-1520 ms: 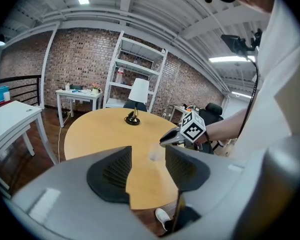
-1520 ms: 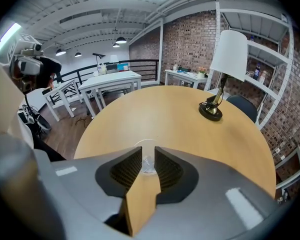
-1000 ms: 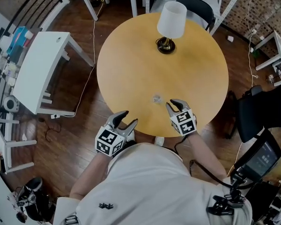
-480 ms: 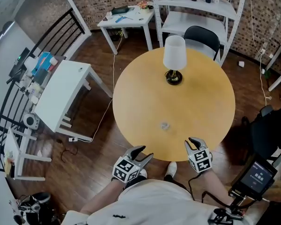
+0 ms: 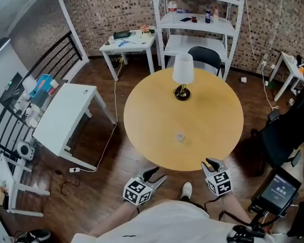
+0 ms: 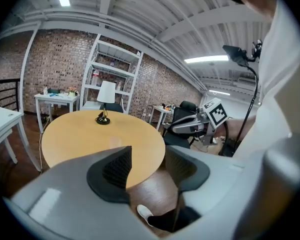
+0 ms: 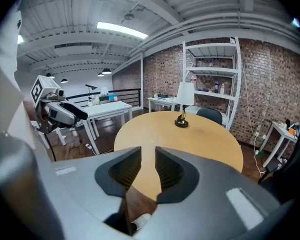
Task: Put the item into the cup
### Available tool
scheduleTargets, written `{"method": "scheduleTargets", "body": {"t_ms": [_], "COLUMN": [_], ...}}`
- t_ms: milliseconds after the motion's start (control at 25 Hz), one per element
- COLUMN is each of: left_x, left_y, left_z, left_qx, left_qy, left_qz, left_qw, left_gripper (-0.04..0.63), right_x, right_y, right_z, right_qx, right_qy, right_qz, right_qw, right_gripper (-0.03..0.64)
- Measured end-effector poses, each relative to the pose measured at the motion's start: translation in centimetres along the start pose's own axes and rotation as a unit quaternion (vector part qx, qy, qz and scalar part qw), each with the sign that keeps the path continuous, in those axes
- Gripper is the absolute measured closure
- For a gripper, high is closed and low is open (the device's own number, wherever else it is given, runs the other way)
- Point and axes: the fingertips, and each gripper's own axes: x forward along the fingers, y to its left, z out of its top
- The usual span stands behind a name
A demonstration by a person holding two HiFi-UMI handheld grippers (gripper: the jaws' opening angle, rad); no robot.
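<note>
A small clear cup (image 5: 180, 136) stands alone on the near part of the round wooden table (image 5: 213, 110); I cannot tell whether anything is in it. No loose item shows. Both grippers hang over the floor, off the table's near edge. My left gripper (image 5: 158, 174) is open and empty; in its own view the jaws (image 6: 147, 156) frame the table edge and floor. My right gripper (image 5: 213, 161) has a narrow gap that is opening, with nothing between the jaws (image 7: 148, 165). Each gripper also shows in the other's view: the right gripper (image 6: 200, 124), the left gripper (image 7: 57, 109).
A white-shaded lamp (image 5: 182, 75) stands at the table's far side, a black chair (image 5: 205, 57) and white shelving (image 5: 200, 24) behind it. A white side table (image 5: 66, 118) is at left, another black chair (image 5: 283, 135) at right. A white shoe (image 5: 186, 189) is below.
The head view has pulled back from the table. Both grippers, earlier over the table's near edge beside the cup, have drawn back and now hang over the floor.
</note>
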Motion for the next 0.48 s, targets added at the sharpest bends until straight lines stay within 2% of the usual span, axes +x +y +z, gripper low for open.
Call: {"method": "scheduleTargets", "body": {"t_ms": [120, 280, 480], "left_x": [-3.7, -5.6, -7.1], "left_y": [-0.6, -0.7, -3.3], "left_z": [-3.1, -6.4, -6.8], "left_qx": [-0.007, -0.005, 0.003], "left_qy": [-0.003, 0.000, -0.005], "left_qz": [-0.017, -0.033, -0.036], "left_qw": [0.9998, 0.9994, 0.9993], "left_gripper": [0.414, 0.414, 0.414], "right_x": [-2.3, -5.2, -8.7], "right_y": [4.8, 9.4, 10.8], "right_z": [-1.1, -3.2, -4.4], "right_qx": [0.009, 0.014, 0.019], "right_qy": [0.001, 0.001, 0.003], "right_qz": [-0.012, -0.022, -0.030], "right_qw": [1.000, 1.000, 0.999], "right_gripper": [0.526, 0.526, 0.526]}}
